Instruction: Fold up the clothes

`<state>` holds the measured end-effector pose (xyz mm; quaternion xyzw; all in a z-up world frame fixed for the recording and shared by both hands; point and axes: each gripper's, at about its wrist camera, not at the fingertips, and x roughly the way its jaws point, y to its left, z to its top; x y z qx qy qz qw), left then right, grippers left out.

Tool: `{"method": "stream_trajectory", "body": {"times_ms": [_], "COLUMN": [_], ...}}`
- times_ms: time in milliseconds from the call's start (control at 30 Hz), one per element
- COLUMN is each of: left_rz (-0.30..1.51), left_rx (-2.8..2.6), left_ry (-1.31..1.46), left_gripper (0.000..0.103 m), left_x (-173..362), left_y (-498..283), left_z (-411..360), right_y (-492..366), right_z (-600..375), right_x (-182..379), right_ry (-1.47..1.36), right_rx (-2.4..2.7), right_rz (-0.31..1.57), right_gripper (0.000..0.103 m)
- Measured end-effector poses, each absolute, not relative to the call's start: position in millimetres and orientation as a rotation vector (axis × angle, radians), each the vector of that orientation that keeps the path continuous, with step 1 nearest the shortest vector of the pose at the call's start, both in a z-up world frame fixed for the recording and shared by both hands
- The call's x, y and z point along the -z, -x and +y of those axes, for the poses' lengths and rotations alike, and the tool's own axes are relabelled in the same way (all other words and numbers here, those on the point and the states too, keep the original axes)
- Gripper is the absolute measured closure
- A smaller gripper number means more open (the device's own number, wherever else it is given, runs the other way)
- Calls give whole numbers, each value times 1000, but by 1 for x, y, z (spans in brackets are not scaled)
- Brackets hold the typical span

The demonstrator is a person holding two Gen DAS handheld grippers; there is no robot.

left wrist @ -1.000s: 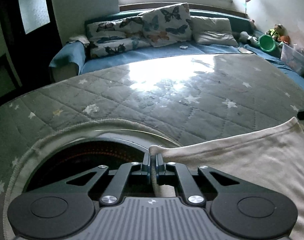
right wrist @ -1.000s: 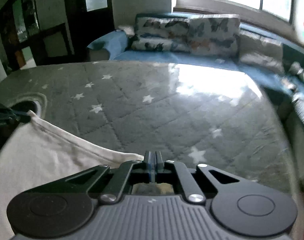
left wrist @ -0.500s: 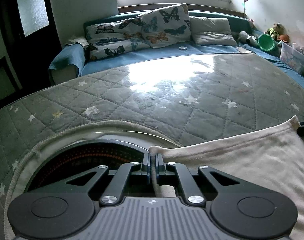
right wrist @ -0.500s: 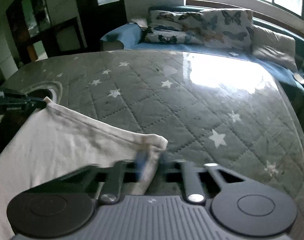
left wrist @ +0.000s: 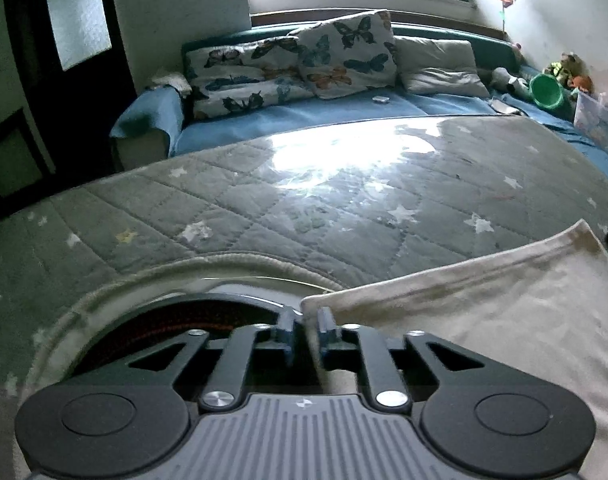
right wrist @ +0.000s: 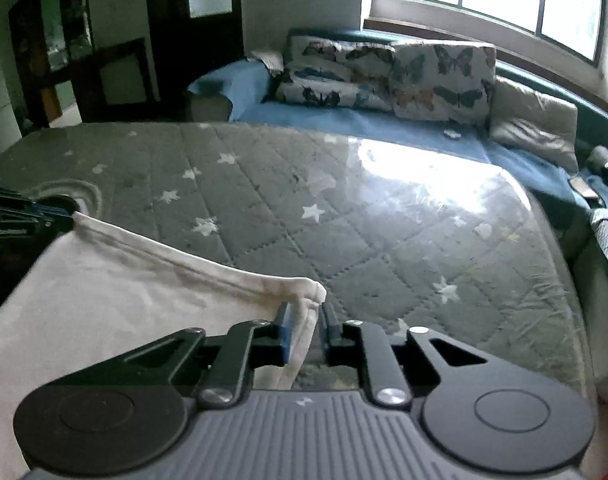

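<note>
White cloth [left wrist: 484, 320] corner between left gripper [left wrist: 306, 330] jaws, opp. corner between right gripper [right wrist: 306, 330] jaws; both opening, angled down over quilted bench [left wrist: 304, 208].

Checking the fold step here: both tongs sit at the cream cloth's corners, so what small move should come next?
Probably draw both back clear. The left tongs and right tongs are opening, each with a corner of the cream cloth loose between its fingers, so the release looks nearly done.
</note>
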<state>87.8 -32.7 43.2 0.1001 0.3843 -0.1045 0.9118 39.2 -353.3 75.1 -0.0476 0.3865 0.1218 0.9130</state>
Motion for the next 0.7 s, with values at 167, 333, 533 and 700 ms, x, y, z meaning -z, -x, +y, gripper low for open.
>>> {"method": "stream_trajectory", "body": {"times_ms": [167,333,533,700], "left_rz": [770,752,738,754], "left_rx": [238,300,403,471], "left_ry": [-194,-200,-207,-190], "left_gripper": [73,57,54,54], "left_x": [-60,-73,-76,-73], "left_y": [-59,-12,46,81], "left_z": [-29,-40,-65,-84], "right_y": [11,64,128,178], "right_z": [-368,-380,-384,-384], "right_x": [-101,-115,-116,-124], "right_ry": [86,48,51,38], "right_rx": [-261,-243,-212,-176], "right_rz": [746,715,655,513], "right_gripper": [64,46,22,0]}}
